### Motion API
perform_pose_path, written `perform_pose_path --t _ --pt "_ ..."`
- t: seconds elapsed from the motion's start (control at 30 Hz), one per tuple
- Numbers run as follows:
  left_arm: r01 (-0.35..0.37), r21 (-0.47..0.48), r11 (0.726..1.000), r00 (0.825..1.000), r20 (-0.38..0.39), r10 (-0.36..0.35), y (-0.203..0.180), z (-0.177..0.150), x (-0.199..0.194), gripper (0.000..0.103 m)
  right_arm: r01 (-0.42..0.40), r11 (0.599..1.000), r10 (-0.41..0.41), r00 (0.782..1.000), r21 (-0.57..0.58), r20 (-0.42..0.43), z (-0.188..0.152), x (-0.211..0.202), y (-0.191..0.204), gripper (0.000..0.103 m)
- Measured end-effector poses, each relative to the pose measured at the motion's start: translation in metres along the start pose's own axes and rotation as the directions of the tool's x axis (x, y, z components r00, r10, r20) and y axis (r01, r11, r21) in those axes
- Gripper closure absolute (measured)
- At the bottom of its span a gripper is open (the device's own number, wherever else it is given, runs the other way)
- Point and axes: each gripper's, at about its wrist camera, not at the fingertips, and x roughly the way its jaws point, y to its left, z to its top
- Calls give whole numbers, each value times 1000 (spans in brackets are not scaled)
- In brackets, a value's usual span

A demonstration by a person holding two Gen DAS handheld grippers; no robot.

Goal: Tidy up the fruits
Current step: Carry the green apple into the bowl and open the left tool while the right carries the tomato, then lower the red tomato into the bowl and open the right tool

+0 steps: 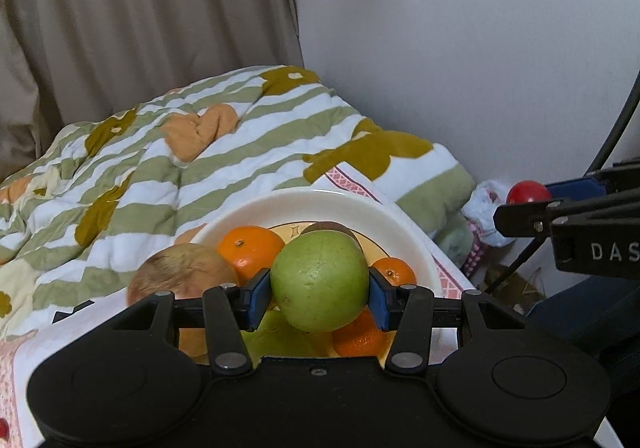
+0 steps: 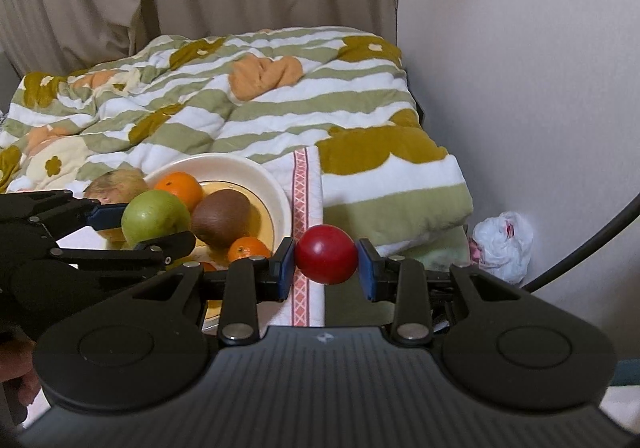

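Observation:
My left gripper is shut on a green apple and holds it above the cream bowl. The bowl holds oranges, a brown kiwi and more fruit. A pale brownish fruit lies just outside the bowl's left rim. My right gripper is shut on a small red fruit, held to the right of the bowl over a white cloth with a pink band. The left gripper with the apple shows at left in the right wrist view.
A green-striped quilt with flower patches lies behind the bowl. Beige curtains hang at the back and a white wall stands at right. A crumpled plastic bag lies by the wall.

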Motion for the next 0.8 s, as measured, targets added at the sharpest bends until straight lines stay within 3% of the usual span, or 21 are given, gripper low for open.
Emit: perform_pose_path --t 0.13,0.2,0.23,0.3,0.43,0.57,0.8 --pt "-2 18 1000 1000 -18 3 -4 -2 8 49 5 1000 -4 1000 12 -12 1 8 -2 55" --pt "-4 25 1000 1000 -3 4 -5 -2 8 44 6 1000 -6 1000 13 -17 1 12 -3 55" --pt "-11 30 999 1000 4 11 -6 -1 7 40 6 1000 -6 1000 15 -19 2 13 -3 55" --pt "-17 33 999 1000 16 17 -6 1 6 18 7 1000 -7 1000 15 -22 3 15 -3 55" --pt "-13 18 1000 1000 26 13 -2 1 -3 16 2 1000 -2 1000 14 -17 5 17 -3 55" --pt "-19 -6 1000 999 44 19 6 -3 -19 4 -14 1000 14 1000 3 -10 13 22 -1 55" --pt "-39 -85 996 999 13 40 30 -12 -38 3 -79 996 79 997 -31 -22 28 38 17 55"
